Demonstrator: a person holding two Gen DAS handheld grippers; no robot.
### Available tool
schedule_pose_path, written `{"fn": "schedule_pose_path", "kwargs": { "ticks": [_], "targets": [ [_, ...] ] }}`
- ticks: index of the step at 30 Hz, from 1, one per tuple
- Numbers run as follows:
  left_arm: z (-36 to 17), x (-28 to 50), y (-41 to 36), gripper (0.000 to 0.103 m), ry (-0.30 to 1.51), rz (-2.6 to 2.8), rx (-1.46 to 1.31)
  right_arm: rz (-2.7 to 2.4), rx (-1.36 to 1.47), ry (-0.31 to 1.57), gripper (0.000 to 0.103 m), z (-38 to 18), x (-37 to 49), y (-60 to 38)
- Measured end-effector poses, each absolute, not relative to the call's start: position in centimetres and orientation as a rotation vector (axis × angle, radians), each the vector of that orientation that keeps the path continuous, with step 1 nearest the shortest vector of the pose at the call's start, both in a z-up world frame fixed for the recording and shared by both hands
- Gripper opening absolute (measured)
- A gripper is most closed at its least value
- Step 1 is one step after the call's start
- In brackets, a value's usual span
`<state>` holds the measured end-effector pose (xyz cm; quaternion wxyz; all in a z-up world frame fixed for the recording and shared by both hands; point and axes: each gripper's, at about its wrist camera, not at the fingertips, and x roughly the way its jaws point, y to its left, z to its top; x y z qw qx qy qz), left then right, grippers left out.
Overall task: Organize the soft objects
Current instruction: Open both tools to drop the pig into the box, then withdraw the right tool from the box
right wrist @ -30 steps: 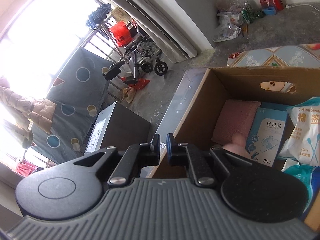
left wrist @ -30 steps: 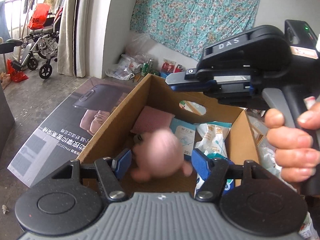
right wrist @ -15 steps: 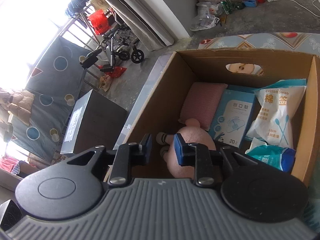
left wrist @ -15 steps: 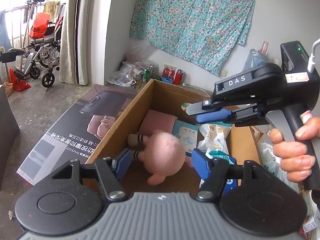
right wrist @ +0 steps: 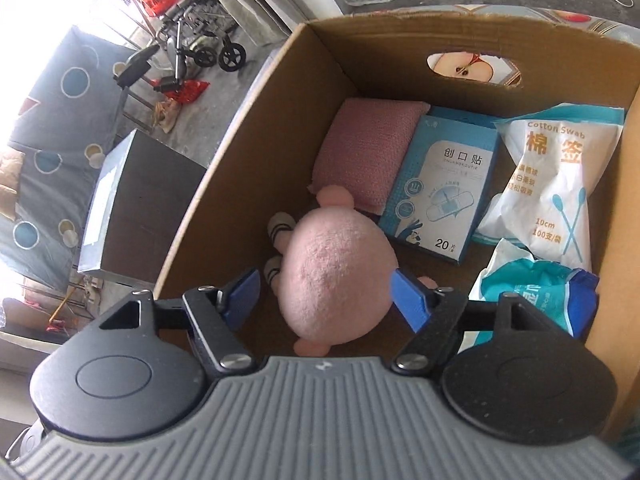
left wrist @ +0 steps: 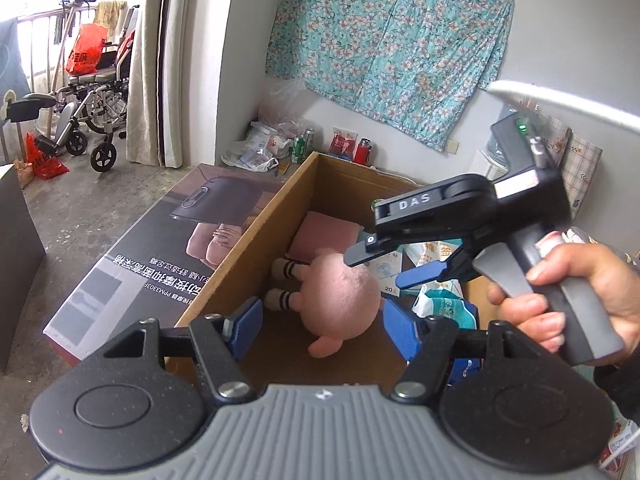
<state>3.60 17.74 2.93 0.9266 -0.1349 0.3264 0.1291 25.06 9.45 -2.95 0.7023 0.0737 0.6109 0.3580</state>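
Both grippers stand released: our right gripper (right wrist: 324, 294), jaws opening, hangs over the pink plush toy (right wrist: 334, 276) lying inside the cardboard box (right wrist: 248, 128); our left gripper (left wrist: 322, 330) waits empty at the box's near edge.

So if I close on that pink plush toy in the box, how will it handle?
The pink plush toy looks fuzzy and rounded, so it will probably squash between the right gripper pads rather than resist; the jaws are opening around it. It is likely light. Its small limbs may dangle, and the round body could roll on the cardboard box floor if nudged.
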Motion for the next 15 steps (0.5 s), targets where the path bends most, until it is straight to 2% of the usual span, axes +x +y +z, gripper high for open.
{"fn": "schedule_pose_path", "kwargs": {
  "ticks": [3,11,14,15],
  "targets": [
    [2.9,3.4,17.8,0.069,0.669,0.265,-0.273,0.767,0.147,1.379,0.078,-3.8,25.4,9.8],
    [2.5,3.0,17.9,0.07,0.678,0.245,-0.273,0.801,0.091,1.352,0.079,-4.0,26.3,9.0],
    [2.4,2.8,18.0,0.07,0.679,0.241,-0.265,0.883,-0.036,1.274,0.076,-2.7,26.0,8.3],
    [2.4,2.7,18.1,0.07,0.677,0.242,-0.266,0.899,-0.091,1.246,0.069,-2.3,25.8,8.1]
  ]
}}
